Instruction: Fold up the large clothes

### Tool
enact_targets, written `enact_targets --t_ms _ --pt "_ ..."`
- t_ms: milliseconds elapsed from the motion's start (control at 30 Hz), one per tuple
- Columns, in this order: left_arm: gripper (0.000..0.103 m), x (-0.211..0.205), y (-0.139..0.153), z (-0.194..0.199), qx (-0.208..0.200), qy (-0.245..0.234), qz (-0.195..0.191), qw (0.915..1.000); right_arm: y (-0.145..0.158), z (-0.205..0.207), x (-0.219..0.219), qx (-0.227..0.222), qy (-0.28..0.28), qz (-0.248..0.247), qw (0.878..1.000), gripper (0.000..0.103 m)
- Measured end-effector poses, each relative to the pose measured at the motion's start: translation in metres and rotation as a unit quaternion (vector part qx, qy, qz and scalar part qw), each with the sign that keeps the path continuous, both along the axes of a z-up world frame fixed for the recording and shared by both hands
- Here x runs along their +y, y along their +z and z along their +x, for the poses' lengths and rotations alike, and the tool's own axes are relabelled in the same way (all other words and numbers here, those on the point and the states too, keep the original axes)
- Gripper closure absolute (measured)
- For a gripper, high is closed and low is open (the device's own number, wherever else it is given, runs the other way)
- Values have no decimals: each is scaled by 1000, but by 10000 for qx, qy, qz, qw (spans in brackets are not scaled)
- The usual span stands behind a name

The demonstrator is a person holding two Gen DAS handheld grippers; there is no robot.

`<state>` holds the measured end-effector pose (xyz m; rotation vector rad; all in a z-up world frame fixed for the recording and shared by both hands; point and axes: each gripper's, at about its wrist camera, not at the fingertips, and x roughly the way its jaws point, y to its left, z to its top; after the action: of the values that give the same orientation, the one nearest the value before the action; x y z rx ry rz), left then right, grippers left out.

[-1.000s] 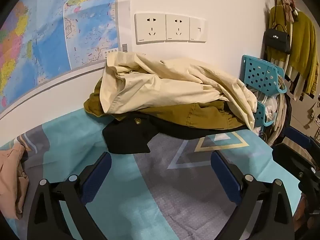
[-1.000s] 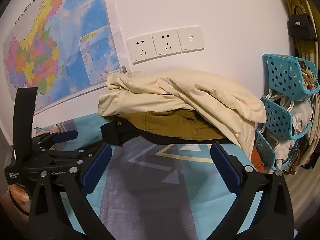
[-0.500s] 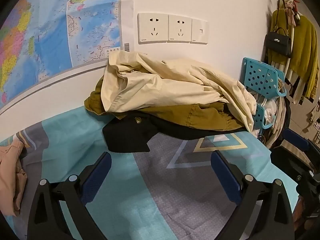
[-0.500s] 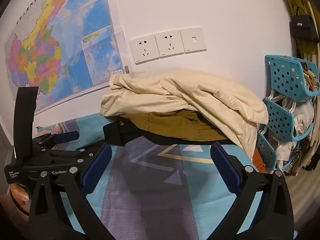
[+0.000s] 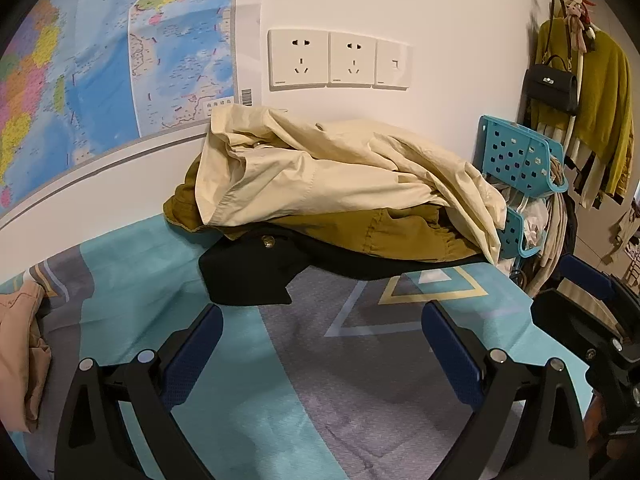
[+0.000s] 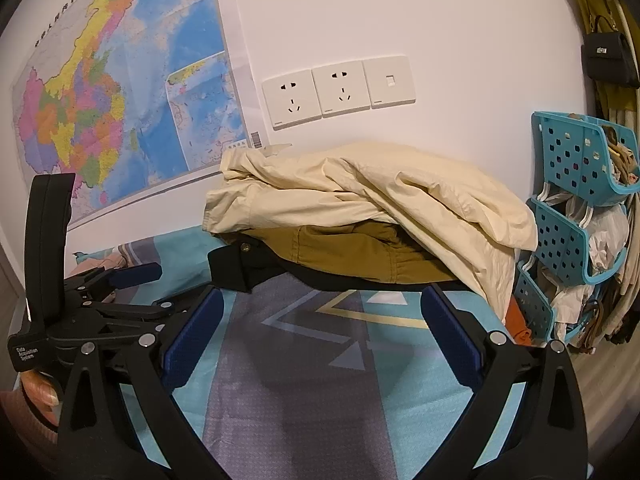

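Observation:
A pile of clothes lies against the wall on a teal and grey patterned sheet (image 5: 352, 360). A cream jacket (image 5: 320, 176) is on top, an olive-brown garment (image 5: 380, 232) under it, and a black garment (image 5: 248, 276) with a brass button at the bottom. The right wrist view shows the same pile: cream jacket (image 6: 360, 196), olive-brown garment (image 6: 344, 248), black garment (image 6: 236, 268). My left gripper (image 5: 320, 320) is open, short of the pile, holding nothing. My right gripper (image 6: 318, 308) is open too, just before the black garment's edge. The left gripper (image 6: 100, 296) shows at the right view's left.
A pink garment (image 5: 20, 360) lies at the sheet's left edge. Teal perforated baskets (image 6: 576, 208) full of items stand right of the pile. A wall map (image 6: 112, 92), sockets (image 5: 340, 60), a hanging yellow-green sweater (image 5: 600, 112) and black handbag (image 5: 552, 88) are behind.
Both grippers have moved slightly closer to the pile, which looks a bit larger and lower. Both stay open; the clothes have not moved.

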<state>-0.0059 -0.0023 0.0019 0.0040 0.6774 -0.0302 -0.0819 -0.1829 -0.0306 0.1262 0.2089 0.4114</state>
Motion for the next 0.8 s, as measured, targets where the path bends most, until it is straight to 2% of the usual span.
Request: enact_targets --t_ms 800 --pt "7 -6 0 -1 18 -54 -28 10000 0 -1 -3 -6 -60 -18 10000 6"
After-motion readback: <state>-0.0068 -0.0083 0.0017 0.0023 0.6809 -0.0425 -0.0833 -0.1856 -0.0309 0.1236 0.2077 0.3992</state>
